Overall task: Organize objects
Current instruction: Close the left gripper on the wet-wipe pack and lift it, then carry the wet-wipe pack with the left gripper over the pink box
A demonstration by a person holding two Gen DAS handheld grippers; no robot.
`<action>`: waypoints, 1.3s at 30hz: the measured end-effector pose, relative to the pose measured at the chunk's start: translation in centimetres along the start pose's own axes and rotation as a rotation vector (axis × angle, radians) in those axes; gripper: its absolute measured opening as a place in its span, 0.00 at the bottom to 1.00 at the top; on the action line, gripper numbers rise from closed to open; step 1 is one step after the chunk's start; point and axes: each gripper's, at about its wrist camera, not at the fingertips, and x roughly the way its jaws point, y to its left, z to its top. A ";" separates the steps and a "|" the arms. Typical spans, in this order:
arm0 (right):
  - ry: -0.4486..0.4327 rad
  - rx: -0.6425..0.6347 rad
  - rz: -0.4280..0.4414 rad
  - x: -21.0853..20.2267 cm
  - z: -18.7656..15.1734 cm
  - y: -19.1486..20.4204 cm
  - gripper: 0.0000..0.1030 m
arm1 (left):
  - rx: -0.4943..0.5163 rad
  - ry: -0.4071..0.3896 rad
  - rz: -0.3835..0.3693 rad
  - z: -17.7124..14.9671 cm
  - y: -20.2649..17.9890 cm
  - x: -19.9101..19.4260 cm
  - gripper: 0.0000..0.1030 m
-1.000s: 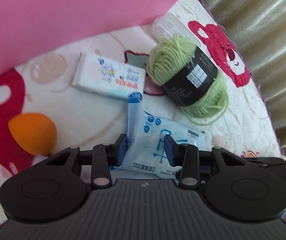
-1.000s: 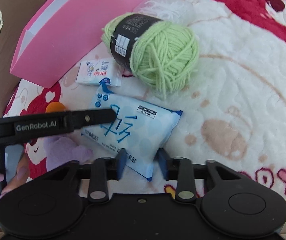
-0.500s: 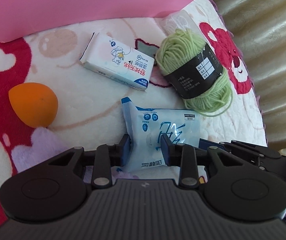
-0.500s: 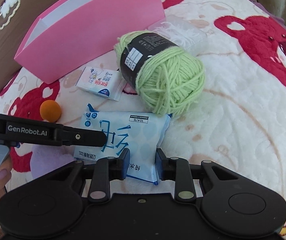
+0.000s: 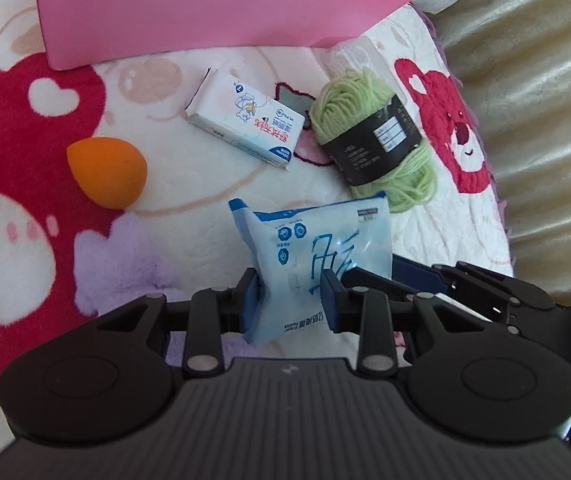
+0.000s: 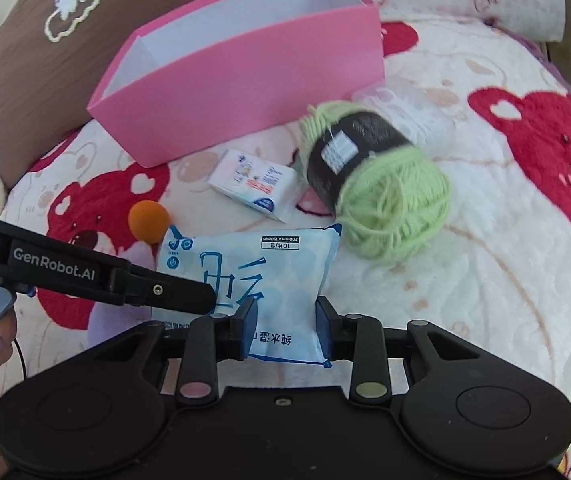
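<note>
Both of your grippers have the same pale blue wet-wipe pack (image 5: 317, 256) between their fingers. Your left gripper (image 5: 290, 300) is clamped tight on one end of it, blue pads pinching the film so the pack puckers. Your right gripper (image 6: 285, 318) has the other end between its pads, but its jaws are opening; the pads still touch the pack's sides. You hold the pack up off the bear-print blanket (image 6: 485, 280). Beyond it, on the blanket, lies a small white tissue packet (image 5: 247, 122), with a ball of green yarn (image 5: 377, 140) in a black band just beside it and an orange makeup sponge (image 5: 107, 170) well apart on the other side. Farther back stands the open pink box (image 6: 245, 76), and behind that a brown cushion (image 6: 45, 40).
</note>
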 end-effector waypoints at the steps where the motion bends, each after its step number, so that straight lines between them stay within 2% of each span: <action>1: -0.005 -0.016 -0.003 -0.2 0.1 0.3 0.38 | -0.009 0.000 -0.002 -0.1 -0.1 -0.3 0.30; 9: -0.036 -0.113 -0.009 -1.7 1.4 1.5 0.39 | -0.014 -0.036 -0.008 -0.3 -0.7 -2.4 0.30; 24: -0.102 -0.244 0.025 -4.1 6.7 3.5 0.43 | -0.058 -0.198 -0.031 2.2 -1.3 -7.6 0.30; 33: -0.133 -0.273 0.045 -5.9 9.6 4.3 0.43 | -0.016 -0.291 0.011 2.9 -3.3 -10.4 0.30; 39: -0.156 -0.308 0.052 -6.9 12.4 4.7 0.43 | -0.001 -0.335 0.024 4.7 -4.4 -12.4 0.31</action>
